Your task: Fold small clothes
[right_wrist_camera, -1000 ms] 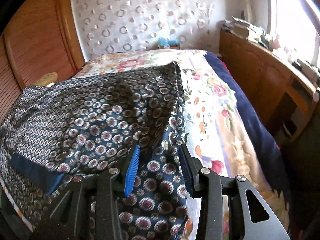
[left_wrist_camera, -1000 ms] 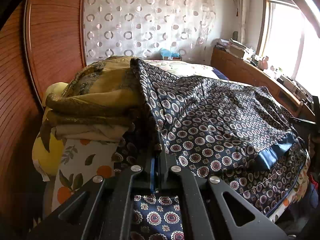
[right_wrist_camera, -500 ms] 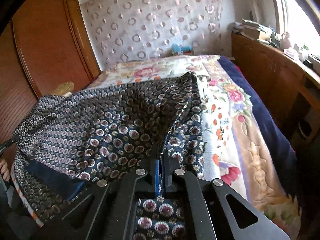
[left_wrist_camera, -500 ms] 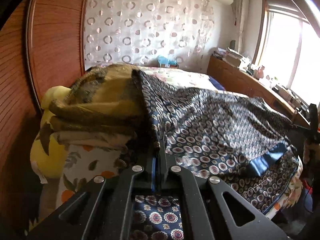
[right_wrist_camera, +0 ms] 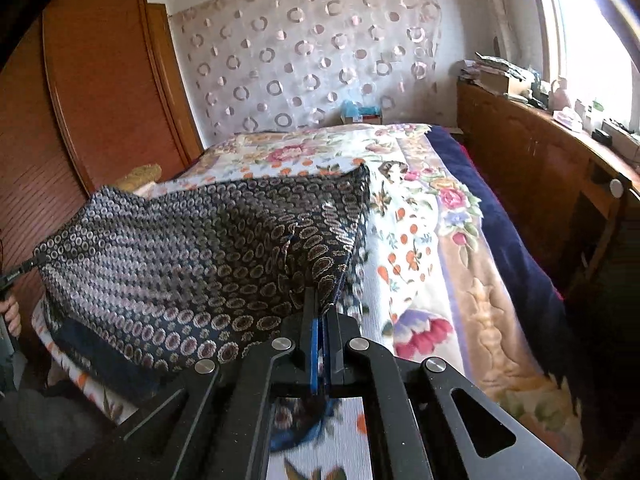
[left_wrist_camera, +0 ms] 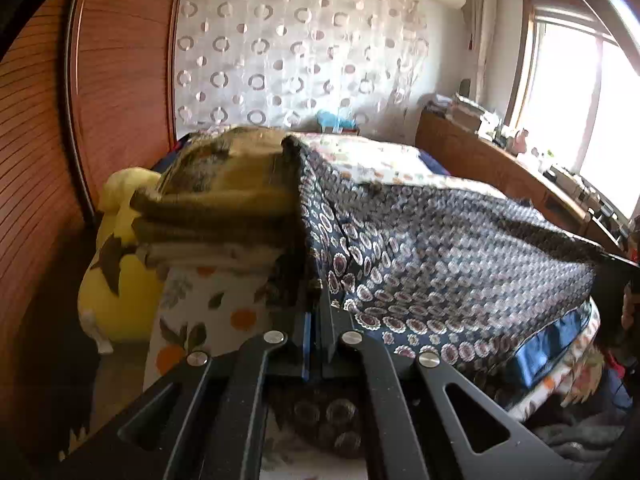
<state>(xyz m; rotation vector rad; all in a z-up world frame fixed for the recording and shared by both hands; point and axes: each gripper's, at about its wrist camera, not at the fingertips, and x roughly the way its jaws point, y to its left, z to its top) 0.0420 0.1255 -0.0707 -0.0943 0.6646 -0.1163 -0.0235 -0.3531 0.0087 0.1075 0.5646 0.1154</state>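
Lifted since before, garment (left_wrist_camera: 440, 256) spans sideways btwn left gripper (left_wrist_camera: 317, 312) & right gripper (right_wrist_camera: 322, 320).

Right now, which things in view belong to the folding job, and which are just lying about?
In the job:
- dark navy garment with ring pattern
- left gripper, shut on its edge
- right gripper, shut on its edge

Lying about:
- folded olive-gold cloth stack
- yellow plush toy
- floral bedspread
- wooden sideboard

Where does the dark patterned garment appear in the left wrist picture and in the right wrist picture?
Left wrist: dark patterned garment fills centre and right, pinched in the left claw.
Right wrist: it fills left and centre, pinched in the right claw.
Shared landmark: circle-patterned curtain behind the bed.
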